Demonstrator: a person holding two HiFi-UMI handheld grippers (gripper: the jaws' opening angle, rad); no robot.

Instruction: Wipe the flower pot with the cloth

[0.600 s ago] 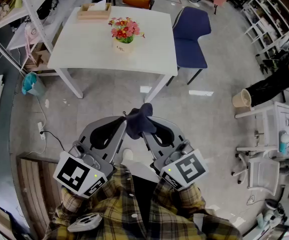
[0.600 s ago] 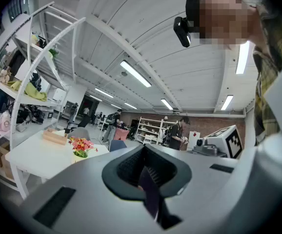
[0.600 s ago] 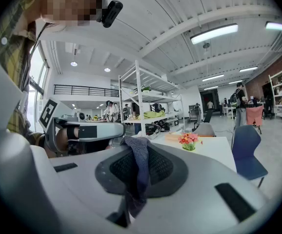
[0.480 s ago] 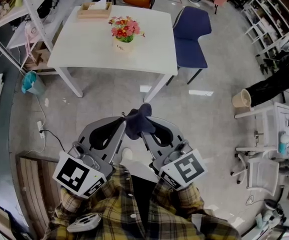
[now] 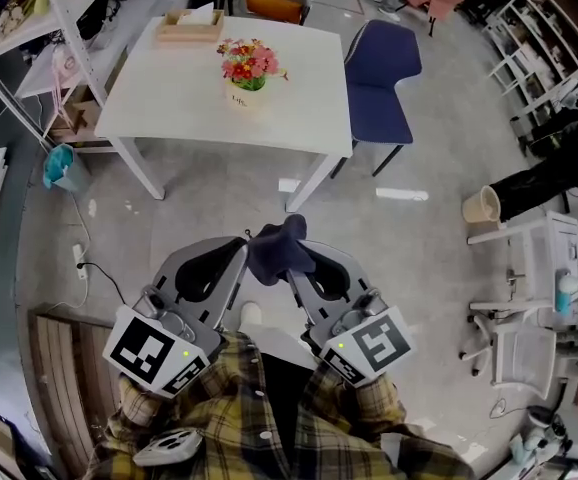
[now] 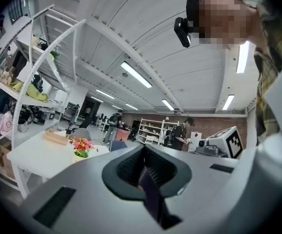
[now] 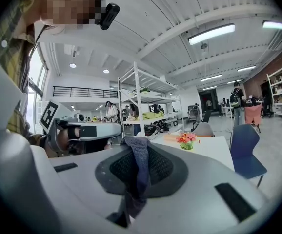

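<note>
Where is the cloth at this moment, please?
In the head view the cloth sits at centre, clamped by the left gripper and the right gripper, over the floor short of the table.

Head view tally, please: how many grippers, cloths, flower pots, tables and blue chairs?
grippers: 2 (left gripper, right gripper)
cloth: 1
flower pot: 1
table: 1
blue chair: 1
Total: 6

Grippers: the left gripper point(image 5: 240, 247) and right gripper point(image 5: 293, 269) sit a shade lower in the head view than before
Cloth: the dark blue crumpled cloth point(image 5: 277, 248) pinched at their tips has sunk with them
Far right of the right gripper: the beige round bucket point(image 5: 480, 206) and a person's dark-trousered leg point(image 5: 539, 176) have slid slightly down the view
</note>
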